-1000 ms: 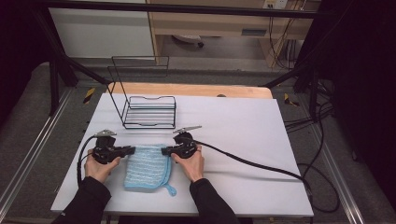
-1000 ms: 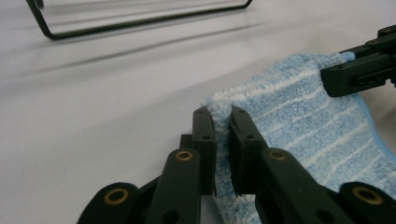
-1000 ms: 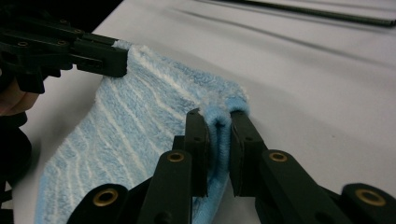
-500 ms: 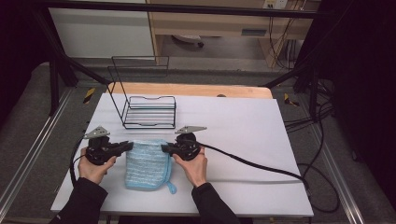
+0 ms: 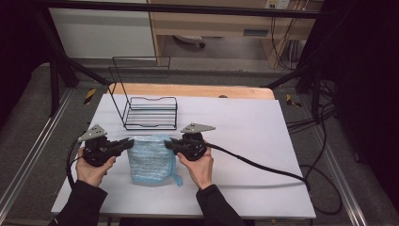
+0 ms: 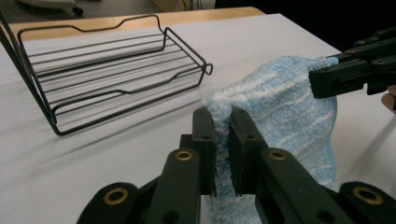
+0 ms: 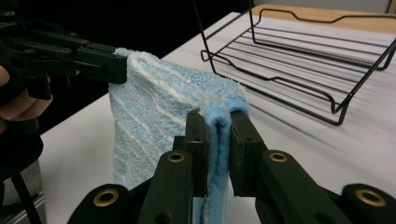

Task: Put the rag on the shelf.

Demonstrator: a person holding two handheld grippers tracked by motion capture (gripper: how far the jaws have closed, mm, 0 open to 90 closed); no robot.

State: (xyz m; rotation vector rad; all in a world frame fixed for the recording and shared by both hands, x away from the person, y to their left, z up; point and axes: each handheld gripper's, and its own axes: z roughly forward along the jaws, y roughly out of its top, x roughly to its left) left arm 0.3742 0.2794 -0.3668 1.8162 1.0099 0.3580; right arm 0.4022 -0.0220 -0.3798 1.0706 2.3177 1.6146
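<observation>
You are gripping the blue towel (image 5: 150, 157) with both claws, left claw (image 5: 128, 143) and right claw (image 5: 168, 144) pinching its corners, just in front of the wire rack (image 5: 150, 113).

From my high view, the towel's (image 5: 151, 157) top corners are hidden inside the two clamps. My left gripper view cuts off the wire rack (image 6: 107, 70) at its left edge, and the towel's lower part drops behind the jaws.

Left gripper (image 5: 126, 142) and right gripper (image 5: 168, 144) tip to tip, level, jaws clamped, hands underneath.
</observation>
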